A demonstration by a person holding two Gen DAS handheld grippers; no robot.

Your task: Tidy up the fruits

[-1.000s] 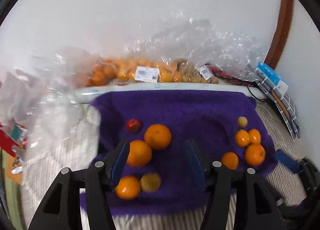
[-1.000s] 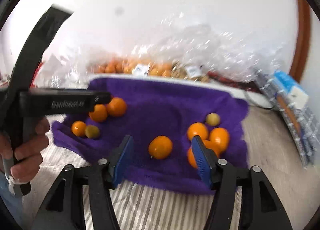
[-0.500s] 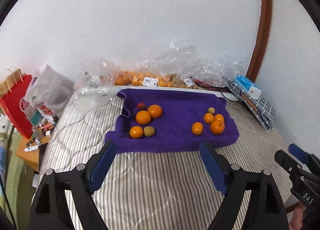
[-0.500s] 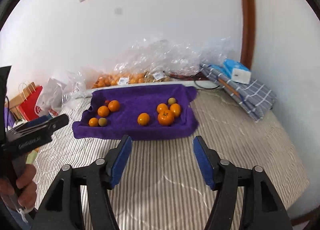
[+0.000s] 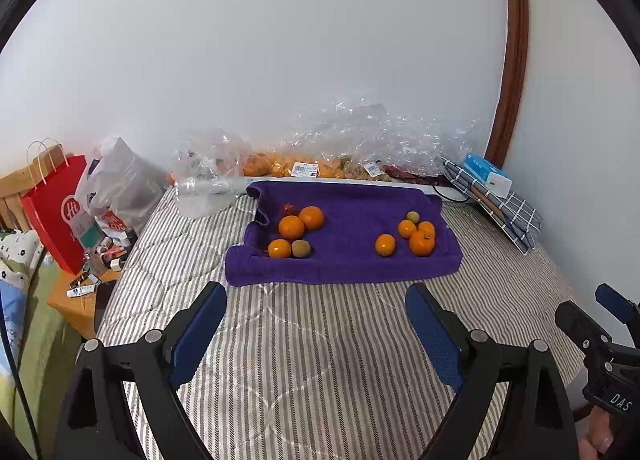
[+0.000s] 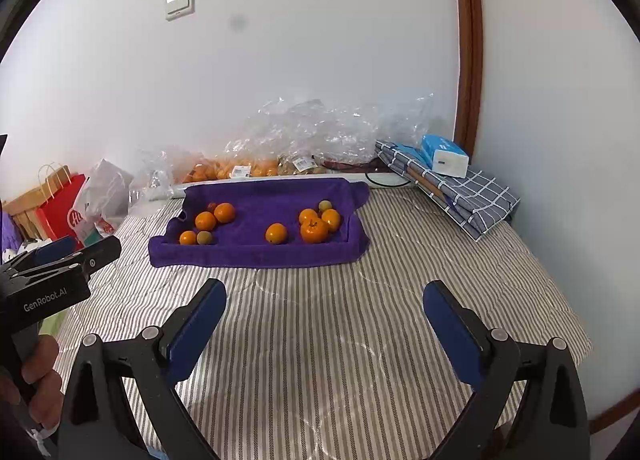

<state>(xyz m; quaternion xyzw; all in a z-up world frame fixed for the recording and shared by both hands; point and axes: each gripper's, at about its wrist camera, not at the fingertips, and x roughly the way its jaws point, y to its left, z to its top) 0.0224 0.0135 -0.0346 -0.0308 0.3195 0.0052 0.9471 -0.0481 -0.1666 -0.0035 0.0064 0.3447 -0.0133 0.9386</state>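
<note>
Round orange fruits (image 5: 291, 227) lie in two clusters on a purple towel (image 5: 352, 200) spread over the striped bed (image 5: 320, 340). Both the left claw (image 5: 316, 320) and right claw (image 6: 324, 316) have just been opening, jaws wide and empty, well apart from the fruit ahead.

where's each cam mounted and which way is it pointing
Left wrist: on the left gripper, angled down over the striped bed at the purple towel; own open jaws, right gripper at right edge.
Right wrist: on the right gripper, same heading; own open jaws, left gripper and hand at left edge.
Shared: towel, oranges, plastic bags, wall.
</note>
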